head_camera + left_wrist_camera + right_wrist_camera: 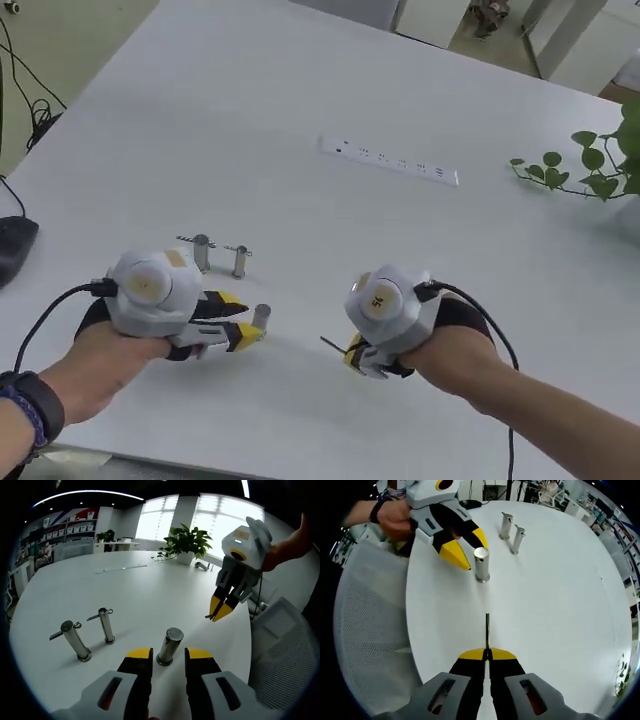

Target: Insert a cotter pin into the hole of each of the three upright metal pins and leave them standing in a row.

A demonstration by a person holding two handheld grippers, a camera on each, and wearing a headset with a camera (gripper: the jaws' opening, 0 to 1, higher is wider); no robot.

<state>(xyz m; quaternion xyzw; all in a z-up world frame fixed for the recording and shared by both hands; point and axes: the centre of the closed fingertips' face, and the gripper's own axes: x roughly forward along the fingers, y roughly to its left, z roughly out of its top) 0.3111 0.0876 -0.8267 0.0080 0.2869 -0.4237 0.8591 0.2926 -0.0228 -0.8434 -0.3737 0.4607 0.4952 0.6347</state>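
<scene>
Three upright metal pins stand on the white table (pixel 300 100). The two far pins (pixel 202 252) (pixel 240 261) each carry a cotter pin through the top. The near pin (pixel 261 316) has none; it stands just ahead of my open left gripper (pixel 169 654), between the yellow fingertips (pixel 139 653) but untouched. My right gripper (pixel 487 653) is shut on a thin cotter pin (pixel 487 630) that points at the bare pin (pixel 481 564) from a short way off. In the head view the right gripper (pixel 352 357) hovers right of the left gripper (pixel 243 322).
A white power strip (pixel 390 160) lies across the far middle of the table. A potted plant (pixel 600 165) reaches in at the far right. A dark mouse (pixel 12 245) sits at the left edge. A mesh chair (pixel 285 650) stands beside the table.
</scene>
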